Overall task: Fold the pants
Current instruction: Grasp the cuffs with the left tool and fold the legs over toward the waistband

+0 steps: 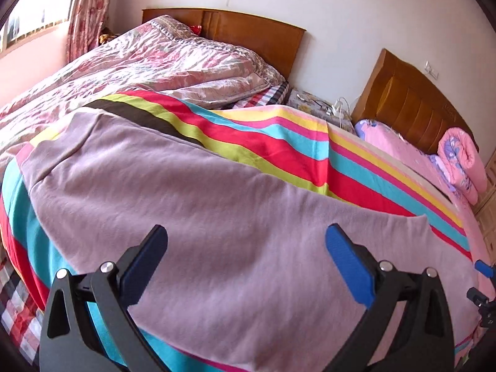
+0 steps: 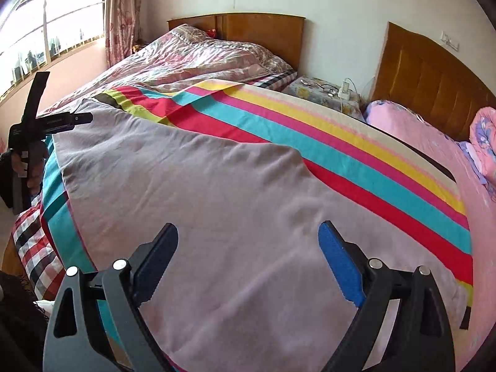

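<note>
Striped sheet (image 2: 310,142) under mauve pants (image 2: 217,217)

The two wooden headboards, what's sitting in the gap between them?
A small nightstand under a floral cloth fills the gap between the headboards, holding a white power strip with cords. The right wrist view shows it best.

A striped sheet (image 2: 310,130) in red, turquoise, pink and yellow covers the near bed, with a checked cloth (image 2: 34,248) hanging at its left edge. A crumpled floral quilt (image 1: 161,59) lies towards the far wooden headboard (image 2: 263,34), by the window (image 2: 62,21) and its patterned curtain (image 2: 121,15). Between the beds stands a nightstand (image 2: 322,96) with a white charger; on the pink bed (image 2: 434,142) to the right, a rolled pink blanket (image 1: 462,164) rests by the second headboard (image 2: 434,83).
</note>
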`<state>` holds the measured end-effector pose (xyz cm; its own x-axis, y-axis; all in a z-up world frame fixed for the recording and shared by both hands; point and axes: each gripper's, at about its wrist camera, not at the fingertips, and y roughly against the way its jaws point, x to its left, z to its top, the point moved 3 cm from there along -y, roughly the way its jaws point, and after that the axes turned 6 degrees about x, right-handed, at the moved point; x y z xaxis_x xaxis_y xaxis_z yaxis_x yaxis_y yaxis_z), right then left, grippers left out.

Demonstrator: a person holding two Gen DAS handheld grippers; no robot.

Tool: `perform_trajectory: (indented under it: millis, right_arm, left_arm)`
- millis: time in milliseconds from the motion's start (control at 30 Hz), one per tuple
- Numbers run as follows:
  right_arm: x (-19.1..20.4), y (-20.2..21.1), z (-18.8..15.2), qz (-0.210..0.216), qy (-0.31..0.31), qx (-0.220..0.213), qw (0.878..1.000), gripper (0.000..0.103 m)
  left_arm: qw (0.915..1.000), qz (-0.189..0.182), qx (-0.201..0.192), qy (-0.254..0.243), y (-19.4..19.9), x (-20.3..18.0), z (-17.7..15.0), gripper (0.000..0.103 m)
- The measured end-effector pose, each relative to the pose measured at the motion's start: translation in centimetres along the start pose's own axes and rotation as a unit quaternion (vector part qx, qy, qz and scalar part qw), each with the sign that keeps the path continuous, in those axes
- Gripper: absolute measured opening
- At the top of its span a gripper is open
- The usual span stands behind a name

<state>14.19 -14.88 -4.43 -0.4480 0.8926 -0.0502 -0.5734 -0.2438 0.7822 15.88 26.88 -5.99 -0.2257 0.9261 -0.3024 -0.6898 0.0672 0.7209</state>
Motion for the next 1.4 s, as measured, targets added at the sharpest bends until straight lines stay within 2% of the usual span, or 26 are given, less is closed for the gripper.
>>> perform_trajectory:
  millis: [67,133,233,300,400,433,500,633,667,700,733,800,833,867,933,967,1000,1067,1100,1167,1200,1267,1300,1367,1400]
  right_arm:
    - [2.8,-1.4,2.1,0.034,0.02,-0.006,0.999,0.088]
    - [6.0,-3.0,3.7,0.06,0.051,-0.001,0.997,0.088]
    - [11.4,-4.7,5.6,0.096,0.114,0.004,0.989,0.088]
    - [14.6,-5.4,6.5,0.109,0.152,0.006,0.982,0.088]
    - [18.2,-5.7,7.5,0.127,0.191,0.0,0.973,0.088]
    - [19.1,-5.8,7.8,0.129,0.2,0.0,0.971,0.088]
    - [20.4,-5.9,8.2,0.133,0.213,-0.001,0.968,0.088]
    - [22.5,-7.0,10.0,0.172,0.217,0.0,0.961,0.088]
    - [23.0,-7.6,10.7,0.188,0.21,0.006,0.959,0.088]
    - [23.5,-8.4,11.4,0.2,0.2,0.009,0.959,0.088]
    - [23.9,-9.3,12.2,0.207,0.188,0.013,0.96,0.088]
    - [24.8,-11.8,13.2,0.195,0.171,0.038,0.965,0.088]
    - [25.2,-13.2,13.3,0.177,0.169,0.056,0.968,0.088]
    - [25.6,-14.5,13.0,0.164,0.176,0.076,0.968,0.088]
    - [26.5,-16.8,11.5,0.143,0.208,0.109,0.961,0.092]
    - [26.6,-16.8,11.1,0.143,0.217,0.082,0.962,0.092]
    - [26.4,-16.8,10.8,0.145,0.217,0.073,0.963,0.092]
    - [25.5,-16.1,10.8,0.148,0.204,0.075,0.965,0.092]
    - [24.5,-15.1,11.1,0.142,0.187,0.065,0.97,0.092]
    - [20.2,-11.7,12.2,0.158,0.113,0.015,0.981,0.092]
    - [17.2,-9.9,12.6,0.164,0.07,-0.011,0.984,0.092]
    - [10.6,-6.5,12.8,0.133,-0.01,-0.059,0.989,0.092]
    - [7.1,-5.1,12.7,0.116,-0.049,-0.075,0.989,0.092]
    - [0.1,-2.3,11.4,0.081,-0.131,-0.099,0.983,0.092]
    - [-3.0,-1.0,10.6,0.062,-0.168,-0.107,0.978,0.092]
  left_arm:
    - [0.9935,-0.047,-0.025,0.1,2.4,5.6,-0.6,0.101]
    - [0.9779,-0.081,-0.044,0.187,3.7,10.8,-1.4,0.101]
    - [0.9547,-0.121,-0.053,0.266,3.8,16.3,-2.2,0.091]
    - [0.9475,-0.132,-0.049,0.287,3.0,18.3,-2.2,0.085]
    - [0.9371,-0.172,-0.036,0.302,1.0,19.3,-1.5,0.082]
    - [0.9363,-0.172,-0.034,0.304,0.4,19.6,-1.1,0.082]
    - [0.9346,-0.17,-0.045,0.309,-0.1,20.3,-0.4,0.081]
    - [0.922,-0.189,-0.073,0.33,-0.2,22.2,0.6,0.079]
    - [0.9196,-0.192,-0.078,0.334,-0.3,22.6,0.7,0.071]
    - [0.9203,-0.189,-0.08,0.333,-0.4,23.0,0.8,0.053]
    - [0.922,-0.183,-0.077,0.333,-0.7,23.4,0.8,0.042]
    - [0.914,-0.206,-0.077,0.341,-0.9,24.1,0.5,0.027]
    - [0.912,-0.212,-0.078,0.342,-0.8,24.1,0.5,0.024]
    - [0.9161,-0.205,-0.078,0.335,-0.4,23.9,0.8,0.022]
    - [0.9317,-0.177,-0.086,0.305,1.2,22.4,2.0,0.02]
    - [0.9383,-0.165,-0.096,0.289,2.2,21.4,3.0,0.019]
    - [0.945,-0.156,-0.109,0.266,3.5,19.8,4.2,0.019]
    - [0.9613,-0.136,-0.133,0.2,6.2,15.2,6.5,0.019]
    - [0.9686,-0.129,-0.143,0.158,7.5,12.1,7.6,0.019]
    - [0.9774,-0.125,-0.159,0.062,9.6,5.0,8.8,0.02]
    - [0.9792,-0.12,-0.163,0.008,10.3,1.2,8.9,0.02]
    - [0.9756,-0.116,-0.161,-0.094,10.5,-6.5,7.8,0.021]
    - [0.9706,-0.123,-0.152,-0.14,9.8,-10.1,6.5,0.023]
    - [0.955,-0.141,-0.114,-0.234,7.7,-16.5,2.2,0.027]
    - [0.9449,-0.157,-0.086,-0.274,6.3,-19.3,-0.6,0.037]
